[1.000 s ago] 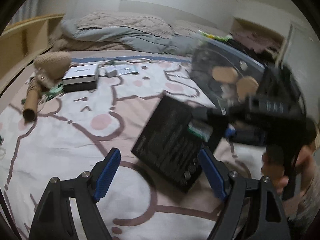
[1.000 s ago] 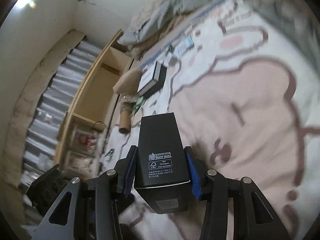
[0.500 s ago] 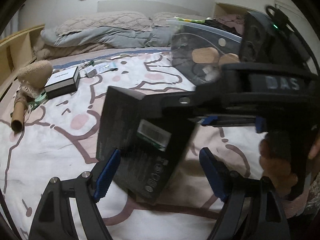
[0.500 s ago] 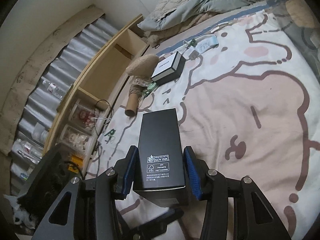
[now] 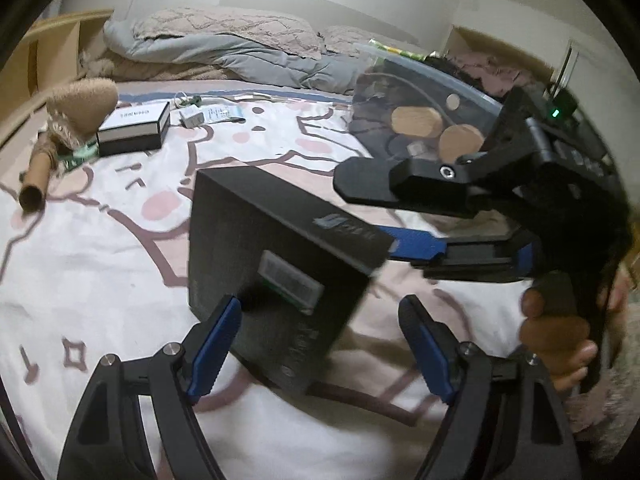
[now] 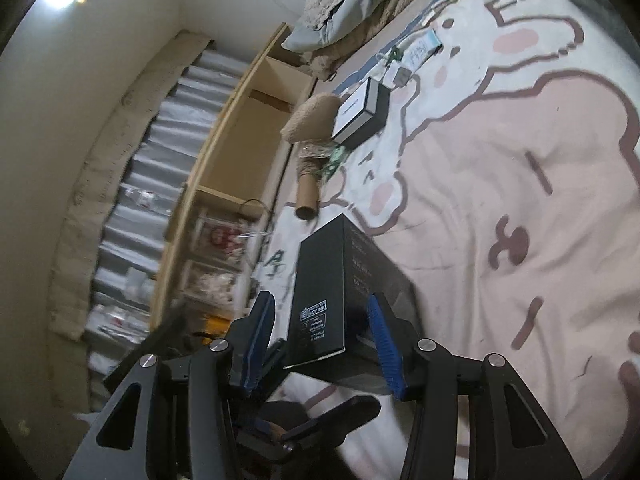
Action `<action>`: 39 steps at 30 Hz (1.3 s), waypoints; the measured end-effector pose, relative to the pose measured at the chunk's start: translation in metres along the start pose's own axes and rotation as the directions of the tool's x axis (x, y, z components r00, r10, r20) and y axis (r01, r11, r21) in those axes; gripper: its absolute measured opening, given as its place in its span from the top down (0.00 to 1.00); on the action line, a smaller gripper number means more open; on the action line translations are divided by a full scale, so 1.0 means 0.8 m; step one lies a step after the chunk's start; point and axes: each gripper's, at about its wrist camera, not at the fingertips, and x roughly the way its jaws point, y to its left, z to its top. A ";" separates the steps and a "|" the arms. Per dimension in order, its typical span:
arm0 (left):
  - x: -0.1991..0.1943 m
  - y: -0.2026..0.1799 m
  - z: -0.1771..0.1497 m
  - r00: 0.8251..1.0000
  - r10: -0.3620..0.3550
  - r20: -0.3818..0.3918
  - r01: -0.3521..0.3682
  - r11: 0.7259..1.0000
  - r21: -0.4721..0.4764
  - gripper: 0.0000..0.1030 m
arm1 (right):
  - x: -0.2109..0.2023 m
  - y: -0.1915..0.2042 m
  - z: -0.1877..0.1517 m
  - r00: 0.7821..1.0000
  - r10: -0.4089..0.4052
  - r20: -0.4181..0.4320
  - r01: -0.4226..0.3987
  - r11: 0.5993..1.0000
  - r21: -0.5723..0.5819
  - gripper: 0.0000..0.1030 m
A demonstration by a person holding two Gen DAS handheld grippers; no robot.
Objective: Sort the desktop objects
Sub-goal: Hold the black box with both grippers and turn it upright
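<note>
- The black box [image 5: 280,272] now sits between the left gripper's [image 5: 320,336] blue pads. A second ago it is off to the right of them, near the right pad.
- The box looks bigger and closer in the left view than before.
- In the right view the box [image 6: 340,292] is turned. One long side shows now, where before only the top showed.
- The right gripper [image 6: 320,340] no longer pinches the box tight. A gap shows at its left pad [image 6: 258,340].
- The right gripper [image 5: 416,220] is higher and closer in the left view now.
</note>
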 end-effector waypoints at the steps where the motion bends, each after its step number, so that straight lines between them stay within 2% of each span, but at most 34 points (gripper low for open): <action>1: -0.003 0.000 -0.002 1.000 -0.018 0.001 0.018 1.000 -0.018 0.21 | -0.001 0.000 -0.001 1.000 0.014 -0.001 -0.014 1.000 0.002 0.52; 5: -0.018 0.005 -0.004 0.997 -0.075 0.017 0.077 0.992 -0.095 0.21 | -0.001 0.005 -0.004 0.998 0.061 -0.018 -0.062 0.998 -0.010 0.53; 6: -0.023 0.007 -0.004 0.997 -0.075 0.025 0.078 0.990 -0.114 0.21 | 0.000 0.008 -0.005 0.998 0.057 -0.026 -0.058 0.998 -0.024 0.58; 7: -0.027 0.008 -0.004 0.997 -0.066 0.033 0.070 0.989 -0.127 0.21 | 0.003 0.011 -0.007 0.999 0.041 -0.035 -0.042 0.998 -0.041 0.67; 9: -0.034 0.009 -0.004 0.998 -0.038 0.043 0.043 0.989 -0.140 0.21 | 0.011 0.013 -0.011 0.998 0.012 -0.057 -0.015 0.998 -0.061 0.73; 12: -0.039 0.010 -0.006 0.999 0.017 0.033 -0.012 0.990 -0.141 0.21 | 0.028 0.011 -0.018 0.994 0.002 -0.109 -0.008 0.998 -0.057 0.75; 14: -0.040 0.014 -0.008 1.000 0.026 0.017 -0.023 0.987 -0.159 0.21 | 0.033 0.013 -0.020 0.992 0.014 -0.122 -0.021 0.998 -0.058 0.75; 15: -0.041 0.018 -0.009 1.000 0.019 0.010 -0.017 0.984 -0.177 0.21 | 0.033 0.011 -0.020 0.992 0.028 -0.127 -0.034 0.998 -0.046 0.76; 17: -0.044 0.026 -0.011 1.000 -0.001 0.005 0.002 0.977 -0.213 0.21 | 0.035 -0.003 -0.021 0.985 0.108 -0.132 -0.102 0.994 0.049 0.80; 18: -0.047 0.029 -0.012 1.000 -0.013 0.006 0.014 0.973 -0.230 0.21 | 0.036 -0.013 -0.022 0.979 0.160 -0.126 -0.146 0.983 0.111 0.86; 20: -0.051 0.035 -0.014 1.000 -0.024 0.008 0.025 0.967 -0.255 0.21 | 0.038 -0.030 -0.025 0.965 0.240 -0.102 -0.215 0.953 0.212 0.87; 25: -0.058 0.048 -0.017 1.000 -0.008 -0.014 0.003 0.944 -0.329 0.21 | 0.054 -0.022 -0.033 0.969 0.193 -0.153 -0.163 0.968 0.190 0.90; 28: -0.061 0.060 -0.024 0.999 -0.006 -0.036 -0.009 0.926 -0.377 0.24 | 0.059 -0.012 -0.036 0.980 0.086 -0.181 -0.066 0.992 0.112 0.90; 30: -0.064 0.066 -0.029 0.999 0.000 -0.033 -0.013 0.920 -0.393 0.36 | 0.052 -0.004 -0.036 0.988 -0.007 -0.154 0.012 0.999 0.035 0.90; 32: -0.066 0.072 -0.034 0.999 0.001 -0.033 -0.014 0.911 -0.412 0.40 | 0.041 -0.001 -0.033 0.991 -0.070 -0.116 0.071 0.998 0.001 0.90; 34: -0.066 0.077 -0.037 0.999 0.000 -0.035 -0.015 0.904 -0.427 0.45 | 0.032 -0.011 -0.029 0.993 -0.089 -0.083 0.092 0.995 0.031 0.90; 38: -0.065 0.086 -0.044 0.999 -0.009 -0.047 -0.014 0.886 -0.464 0.45 | 0.026 -0.046 -0.025 0.993 -0.093 -0.070 0.103 0.981 0.164 0.88; 39: -0.065 0.089 -0.045 0.999 -0.017 -0.047 -0.008 0.879 -0.477 0.46 | 0.025 -0.053 -0.025 0.994 -0.086 -0.072 0.099 0.977 0.187 0.83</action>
